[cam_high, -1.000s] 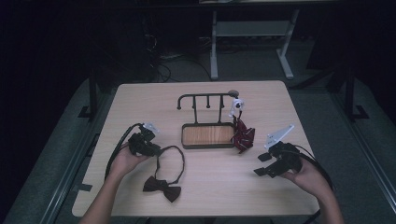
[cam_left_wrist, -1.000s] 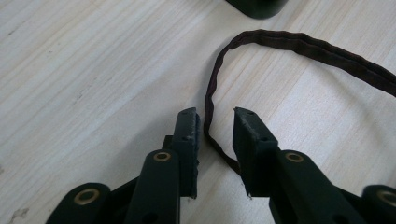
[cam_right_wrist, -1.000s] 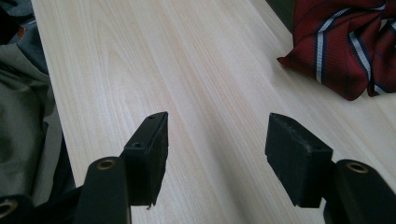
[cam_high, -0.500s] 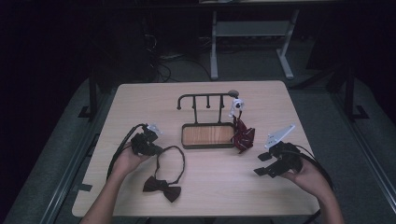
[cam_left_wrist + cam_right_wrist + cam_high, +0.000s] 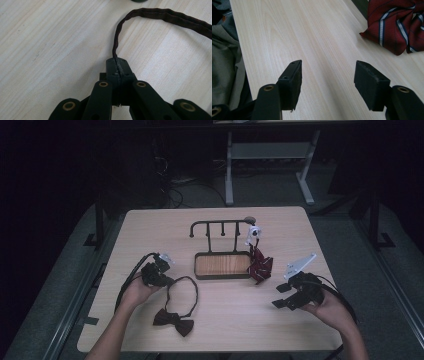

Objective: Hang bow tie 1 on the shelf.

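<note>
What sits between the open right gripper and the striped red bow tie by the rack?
Nothing: in the right gripper view, only bare wooden tabletop separates the right gripper from the red bow tie with white-and-blue stripes.

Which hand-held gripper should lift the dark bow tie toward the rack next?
Left: the left hand-held gripper is shut on the bow tie's strap; the right hand-held gripper is open, nothing between its jaws.

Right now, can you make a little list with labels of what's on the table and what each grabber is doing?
table: light wood
left gripper: jaws just closed, shut on the strap of the dark bow tie
right gripper: open, nothing between the jaws, over bare wood
rack: black hooks over a wooden tray, mid-table
striped bow tie: red, at the tray's right end
</note>
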Action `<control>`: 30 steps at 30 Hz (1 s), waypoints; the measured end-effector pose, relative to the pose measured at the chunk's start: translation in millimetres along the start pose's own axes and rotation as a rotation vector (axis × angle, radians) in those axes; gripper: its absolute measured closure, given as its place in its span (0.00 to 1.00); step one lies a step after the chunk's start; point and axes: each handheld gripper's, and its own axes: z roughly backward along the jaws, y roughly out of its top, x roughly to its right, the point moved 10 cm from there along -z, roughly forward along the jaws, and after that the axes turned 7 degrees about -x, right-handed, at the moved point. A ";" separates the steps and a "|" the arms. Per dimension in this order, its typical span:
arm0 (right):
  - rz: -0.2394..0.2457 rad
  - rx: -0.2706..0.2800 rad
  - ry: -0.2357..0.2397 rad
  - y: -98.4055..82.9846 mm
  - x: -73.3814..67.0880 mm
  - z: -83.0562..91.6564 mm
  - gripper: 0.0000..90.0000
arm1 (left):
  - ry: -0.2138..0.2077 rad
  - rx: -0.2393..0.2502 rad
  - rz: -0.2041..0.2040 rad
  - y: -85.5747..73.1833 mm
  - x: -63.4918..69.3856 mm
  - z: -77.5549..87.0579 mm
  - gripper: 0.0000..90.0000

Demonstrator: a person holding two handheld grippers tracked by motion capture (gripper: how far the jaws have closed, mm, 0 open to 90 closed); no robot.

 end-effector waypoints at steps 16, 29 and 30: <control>-0.005 0.008 0.005 -0.2 0.8 -0.3 0.44 | -0.039 0.037 -0.006 -0.3 3.0 18.1 1.00; -0.017 0.016 0.020 -1.2 0.1 1.0 0.43 | -0.059 0.033 -0.050 3.6 12.3 41.5 1.00; -0.018 0.018 0.020 -1.2 0.0 1.1 0.43 | -0.065 0.029 -0.054 3.2 12.9 43.8 1.00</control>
